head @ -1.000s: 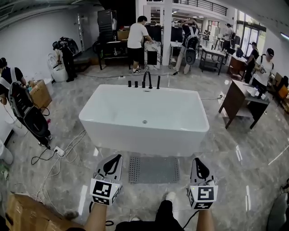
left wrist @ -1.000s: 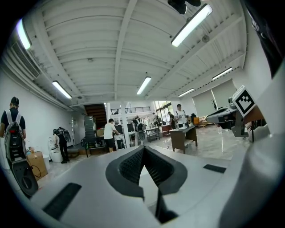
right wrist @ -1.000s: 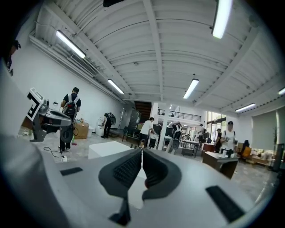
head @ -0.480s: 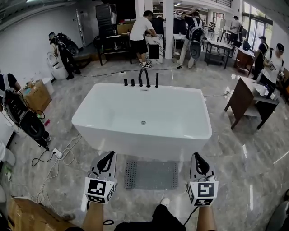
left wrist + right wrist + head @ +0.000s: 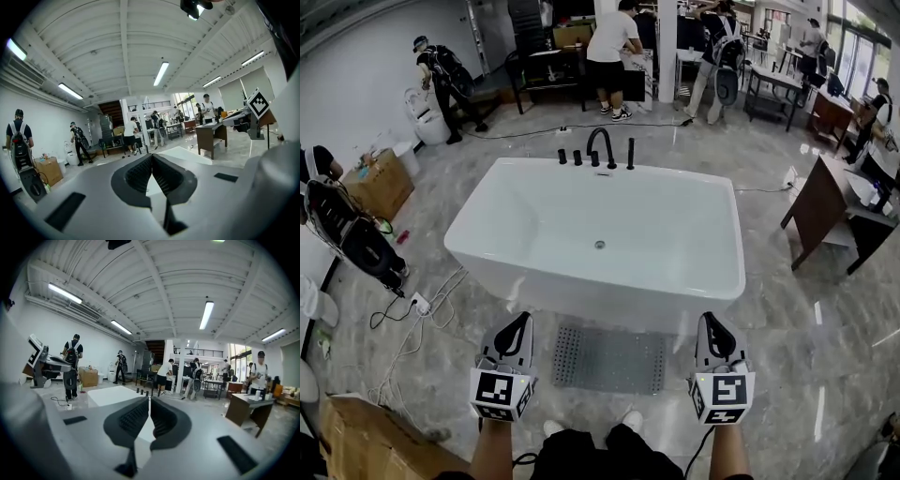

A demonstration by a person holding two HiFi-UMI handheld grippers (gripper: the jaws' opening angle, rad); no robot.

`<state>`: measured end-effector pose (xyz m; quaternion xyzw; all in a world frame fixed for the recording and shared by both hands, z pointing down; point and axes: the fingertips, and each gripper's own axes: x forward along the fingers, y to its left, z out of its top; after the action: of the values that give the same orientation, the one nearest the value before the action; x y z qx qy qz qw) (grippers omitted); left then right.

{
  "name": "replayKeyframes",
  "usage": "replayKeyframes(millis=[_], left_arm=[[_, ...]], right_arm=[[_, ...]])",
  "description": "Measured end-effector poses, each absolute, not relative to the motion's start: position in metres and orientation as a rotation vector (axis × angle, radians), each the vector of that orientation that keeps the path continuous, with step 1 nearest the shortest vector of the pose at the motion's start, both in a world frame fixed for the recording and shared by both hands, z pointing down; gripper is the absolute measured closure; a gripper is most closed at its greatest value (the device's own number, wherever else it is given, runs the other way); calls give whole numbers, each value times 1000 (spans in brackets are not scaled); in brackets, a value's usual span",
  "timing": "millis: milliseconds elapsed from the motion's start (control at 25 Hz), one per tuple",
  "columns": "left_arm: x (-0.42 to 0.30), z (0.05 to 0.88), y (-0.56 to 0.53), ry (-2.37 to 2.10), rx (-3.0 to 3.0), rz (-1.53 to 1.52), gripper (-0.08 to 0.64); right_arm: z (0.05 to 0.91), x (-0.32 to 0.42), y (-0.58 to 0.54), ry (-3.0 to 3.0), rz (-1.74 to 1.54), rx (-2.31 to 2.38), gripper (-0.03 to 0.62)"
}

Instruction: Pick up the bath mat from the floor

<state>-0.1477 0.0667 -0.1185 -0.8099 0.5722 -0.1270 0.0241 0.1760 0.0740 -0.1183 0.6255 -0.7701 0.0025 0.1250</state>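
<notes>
We are at the very start of the job: the bath mat [image 5: 609, 358] is lying flat on the floor [image 5: 787, 375], untouched, and neither tool is gripping anything. The left tool [image 5: 523, 321] is showing its jaws pressed together with nothing between them, and the right tool [image 5: 710, 322] is doing the same. Both are pointing roughly level toward the bathtub [image 5: 487, 246] rather than down at the mat. So we are judging that everything is left to do: lowering the tools to the floor, opening the jaws, catching an edge and lifting

The mat is sitting just in front of the tub's near wall, and in the head view it is falling between our two tools, with our shoes [image 5: 630, 420] just short of its near edge. It is looking like a thin grey rectangle with rows of small holes or dots, plainest at its left end. It is lying smooth with no curled corner showing, so we are expecting the pinch at an edge to need care
</notes>
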Motion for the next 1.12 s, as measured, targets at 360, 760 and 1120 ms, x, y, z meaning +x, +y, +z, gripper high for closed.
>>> replayKeyframes(millis=[360,760,1120], left_arm=[[-163,-118,44,1754,-2512,-405,551],[-172,-91,19,1721,-2586,-462,551],[-171,-40,-1,1698,-2681,-573,551]], right_arm=[[-120,169,59,-2229,17,1846,569],[-102,163,45,-2163,60,1833,569],[-52,158,34,-2115,181,1775,569]])
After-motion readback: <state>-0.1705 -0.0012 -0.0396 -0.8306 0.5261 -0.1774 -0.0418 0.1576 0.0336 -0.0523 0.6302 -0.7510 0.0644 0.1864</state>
